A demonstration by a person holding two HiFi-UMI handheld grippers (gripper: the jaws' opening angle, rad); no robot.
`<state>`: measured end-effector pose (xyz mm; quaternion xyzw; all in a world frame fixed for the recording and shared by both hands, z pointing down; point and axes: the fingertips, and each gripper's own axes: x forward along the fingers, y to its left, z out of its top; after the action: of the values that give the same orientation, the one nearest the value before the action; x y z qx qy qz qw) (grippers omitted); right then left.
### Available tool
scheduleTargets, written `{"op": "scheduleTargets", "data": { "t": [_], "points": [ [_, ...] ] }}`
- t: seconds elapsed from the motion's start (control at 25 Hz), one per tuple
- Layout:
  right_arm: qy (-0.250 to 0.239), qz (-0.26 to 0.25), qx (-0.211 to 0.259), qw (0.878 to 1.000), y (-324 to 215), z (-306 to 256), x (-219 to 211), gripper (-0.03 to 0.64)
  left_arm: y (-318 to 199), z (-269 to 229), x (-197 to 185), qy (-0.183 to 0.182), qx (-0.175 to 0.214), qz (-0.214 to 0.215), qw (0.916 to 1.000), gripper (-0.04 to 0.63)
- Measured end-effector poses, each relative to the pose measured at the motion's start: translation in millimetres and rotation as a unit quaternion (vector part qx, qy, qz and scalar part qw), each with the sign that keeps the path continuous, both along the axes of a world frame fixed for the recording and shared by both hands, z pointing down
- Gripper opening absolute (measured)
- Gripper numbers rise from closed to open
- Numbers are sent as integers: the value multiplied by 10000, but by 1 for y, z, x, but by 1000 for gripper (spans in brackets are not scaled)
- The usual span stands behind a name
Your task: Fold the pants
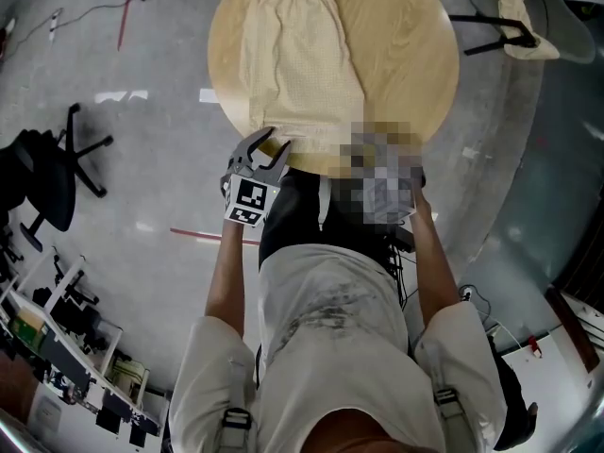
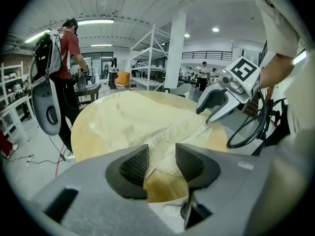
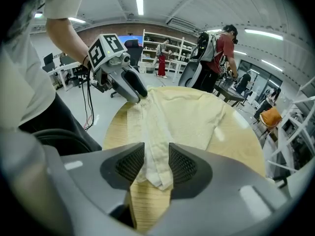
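Pants (image 1: 300, 64) lie flat on desk (image 1: 415, 55). Grasping step, I think: left gripper (image 2: 161, 163) and right gripper (image 3: 156, 163) straddle the 6 o'clock edge, fingers (image 3: 130, 165) spread. Next probably: pinch it, carry toward 12 o'clock.

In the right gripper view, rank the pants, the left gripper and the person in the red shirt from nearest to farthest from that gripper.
1. Pants: edge between its jaws, bottom centre.
2. Left gripper: left, at the pants' other corner.
3. Person in the red shirt: far behind, upper right.
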<state>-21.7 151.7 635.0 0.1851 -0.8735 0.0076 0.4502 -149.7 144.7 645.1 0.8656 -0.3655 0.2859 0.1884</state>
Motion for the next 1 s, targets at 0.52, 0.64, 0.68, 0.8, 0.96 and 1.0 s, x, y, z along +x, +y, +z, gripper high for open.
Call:
{"op": "scheduleTargets", "data": {
  "t": [0.52,0.64,0.68,0.8,0.96,1.0],
  "points": [
    [244,-96,-164,9995,3,20,-3,255,4,10,1,-229,-11,498,9985,301],
    [379,-183,-236,9988,3,30,-4,282,2,18,2,-303,-102,590,9977,323],
    [425,-193,-230,9986,2,33,-4,282,1,20,2,-340,-130,615,9974,327],
    [503,-211,-225,9983,-2,38,-3,281,1,27,3,-461,-210,669,9965,330],
    [429,-204,-300,9984,-2,38,-1,268,2,33,5,-533,-268,689,9958,328],
    [428,-194,-308,9984,-3,38,0,261,1,33,6,-536,-265,684,9959,328]
  ]
}}
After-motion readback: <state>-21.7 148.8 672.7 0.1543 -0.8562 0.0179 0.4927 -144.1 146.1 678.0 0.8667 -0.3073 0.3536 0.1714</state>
